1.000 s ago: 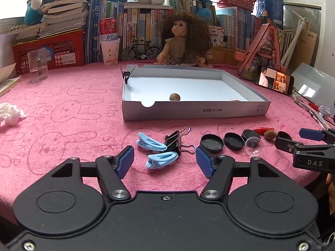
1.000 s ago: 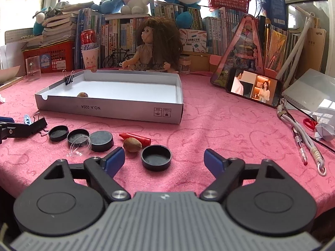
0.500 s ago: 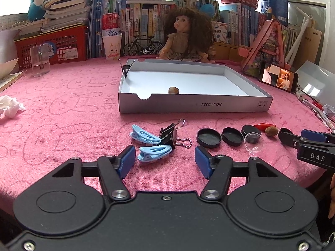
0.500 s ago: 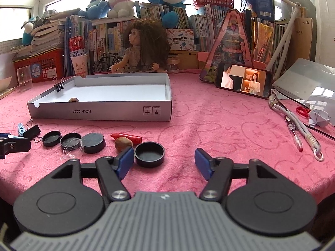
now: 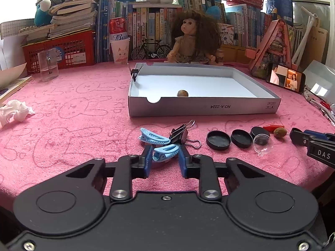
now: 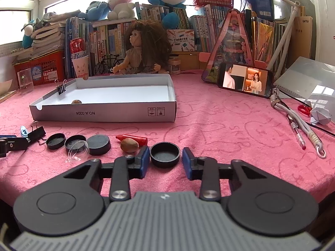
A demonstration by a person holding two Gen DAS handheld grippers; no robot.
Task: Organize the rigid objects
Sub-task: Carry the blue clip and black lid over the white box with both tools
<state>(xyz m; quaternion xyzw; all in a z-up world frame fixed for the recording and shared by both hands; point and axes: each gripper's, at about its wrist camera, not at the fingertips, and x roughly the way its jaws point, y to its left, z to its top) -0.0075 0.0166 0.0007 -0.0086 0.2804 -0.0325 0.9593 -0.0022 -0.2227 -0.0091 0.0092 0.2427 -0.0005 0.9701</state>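
Small rigid items on pink desk [image 5: 62, 125], tray box [image 5: 201, 108] behind

Left tool [image 5: 165, 159]: fingers narrowed either side of near blue clip [image 5: 166, 151], contact not confirmed; clip light, stiff plastic, ridged, likely to pivot unless taken across flat sides. Right tool [image 6: 165, 160]: fingers narrowed beside black cap [image 6: 165, 153], small gaps visible, nothing held; cap light, hard, smooth-rimmed, probably slippery, best taken across outer wall. Also: second blue clip [image 5: 153, 137], binder clip [image 5: 181, 135], three more caps, clear dome [image 6: 78, 148], nut [image 6: 129, 145], red piece [image 6: 132, 139]; one nut [image 5: 182, 93] in box
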